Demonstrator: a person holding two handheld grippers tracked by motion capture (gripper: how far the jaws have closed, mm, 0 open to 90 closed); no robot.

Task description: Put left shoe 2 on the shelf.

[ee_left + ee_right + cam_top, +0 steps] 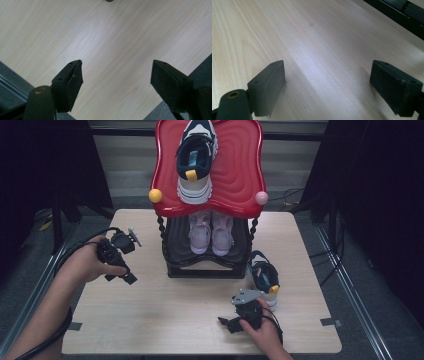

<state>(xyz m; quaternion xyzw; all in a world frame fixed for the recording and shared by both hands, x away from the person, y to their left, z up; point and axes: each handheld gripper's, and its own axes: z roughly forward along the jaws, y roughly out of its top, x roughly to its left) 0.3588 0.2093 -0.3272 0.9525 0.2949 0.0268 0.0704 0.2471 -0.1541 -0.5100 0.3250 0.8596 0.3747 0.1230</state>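
Loose sneaker point(265, 277) sits on the bench point(165, 320) just beside the rack's right foot, toe pointing away from the person – its mate point(196, 162) is already up on the red top shelf point(240, 165), so my read is this one is next to go up beside it. Lower black shelf point(175, 247) holds a pale pink pair point(211, 232), full enough, which explains using the top. Right tongs point(227, 322) rest low near the bench's front edge, close to the sneaker's heel, open and empty – right gripper view has bare wood between the jaws. Left tongs point(120, 277) hang at the bench's left side, well apart from the rack, also open with nothing between them, likely parked clear so the right hand can work
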